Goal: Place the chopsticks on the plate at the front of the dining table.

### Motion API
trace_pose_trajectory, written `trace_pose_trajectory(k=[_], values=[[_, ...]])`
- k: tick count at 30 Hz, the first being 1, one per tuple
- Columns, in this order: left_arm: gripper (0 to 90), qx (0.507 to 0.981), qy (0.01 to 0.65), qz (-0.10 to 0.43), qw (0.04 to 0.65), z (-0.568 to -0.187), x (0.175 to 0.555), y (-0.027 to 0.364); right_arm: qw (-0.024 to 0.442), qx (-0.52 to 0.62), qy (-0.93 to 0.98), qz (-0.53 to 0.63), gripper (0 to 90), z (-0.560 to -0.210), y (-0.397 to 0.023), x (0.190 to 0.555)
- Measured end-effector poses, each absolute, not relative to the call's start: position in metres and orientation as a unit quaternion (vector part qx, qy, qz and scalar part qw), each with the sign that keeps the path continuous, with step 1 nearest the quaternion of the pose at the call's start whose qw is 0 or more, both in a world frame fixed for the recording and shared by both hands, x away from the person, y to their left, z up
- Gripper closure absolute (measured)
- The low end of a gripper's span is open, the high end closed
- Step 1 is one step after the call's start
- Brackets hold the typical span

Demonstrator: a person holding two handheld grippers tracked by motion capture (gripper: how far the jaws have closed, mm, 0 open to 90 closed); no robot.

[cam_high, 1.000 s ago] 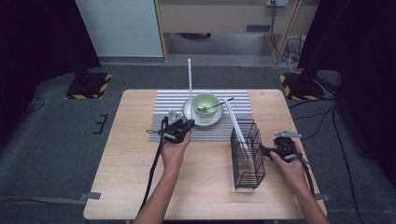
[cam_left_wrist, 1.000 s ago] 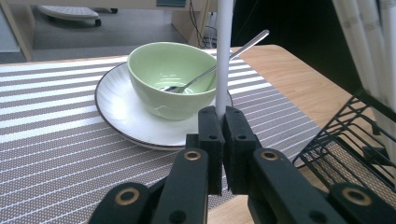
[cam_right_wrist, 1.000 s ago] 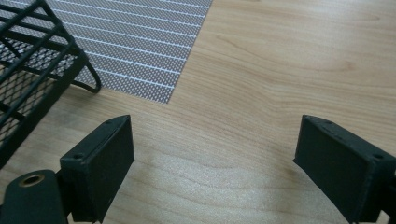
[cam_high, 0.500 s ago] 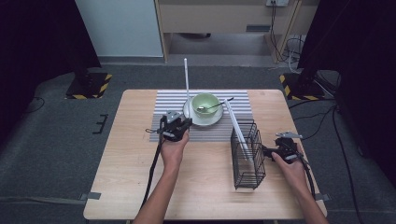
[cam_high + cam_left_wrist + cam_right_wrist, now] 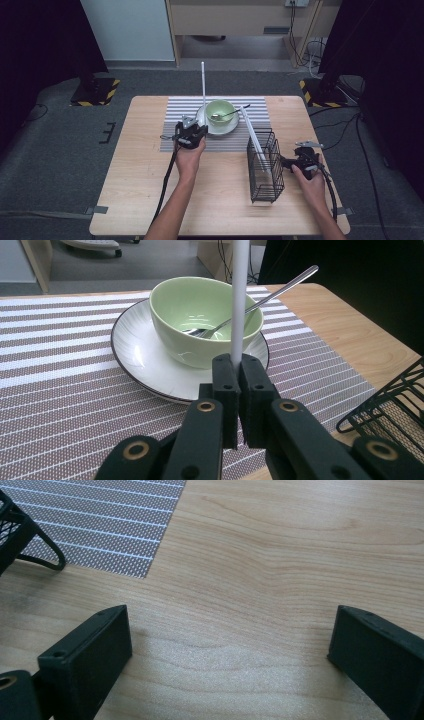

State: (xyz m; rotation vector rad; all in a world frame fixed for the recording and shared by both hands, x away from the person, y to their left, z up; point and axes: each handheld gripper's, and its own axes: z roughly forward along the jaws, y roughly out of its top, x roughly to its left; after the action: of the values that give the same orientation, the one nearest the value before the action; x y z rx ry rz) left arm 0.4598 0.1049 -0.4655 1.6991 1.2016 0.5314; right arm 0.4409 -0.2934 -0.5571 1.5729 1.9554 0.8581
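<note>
My left gripper (image 5: 191, 133) is shut on a long white stick (image 5: 203, 85) and holds it upright just left of a pale green bowl (image 5: 220, 111). The bowl sits on a white plate (image 5: 226, 129) with a metal spoon (image 5: 231, 113) resting in it. In the left gripper view the stick (image 5: 239, 300) rises from between my closed pads (image 5: 239, 365), in front of the bowl (image 5: 200, 315). A black wire basket (image 5: 265, 167) holds a second white stick (image 5: 252, 132) that leans out. My right gripper (image 5: 287, 161) rests beside the basket. Its jaws have just been opening and now stand wide (image 5: 230, 645), with nothing between them.
A grey striped placemat (image 5: 175, 120) lies under the plate at the back of the wooden table (image 5: 135, 190). One corner of the basket (image 5: 20, 535) shows at the left of the right gripper view. Dark floor and cables surround the table.
The upright stick in my left gripper swayed slightly left and came back. My right hand stayed where it was beside the basket.
</note>
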Motion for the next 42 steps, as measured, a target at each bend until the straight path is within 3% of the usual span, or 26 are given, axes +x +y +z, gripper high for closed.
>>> trace_pose_trajectory(k=[42], values=[[86.6,0.699,0.551,0.192,0.413,-0.5,0.486,0.109,0.242,0.584,0.71,0.31,1.5,-0.557,-0.292,0.441]])
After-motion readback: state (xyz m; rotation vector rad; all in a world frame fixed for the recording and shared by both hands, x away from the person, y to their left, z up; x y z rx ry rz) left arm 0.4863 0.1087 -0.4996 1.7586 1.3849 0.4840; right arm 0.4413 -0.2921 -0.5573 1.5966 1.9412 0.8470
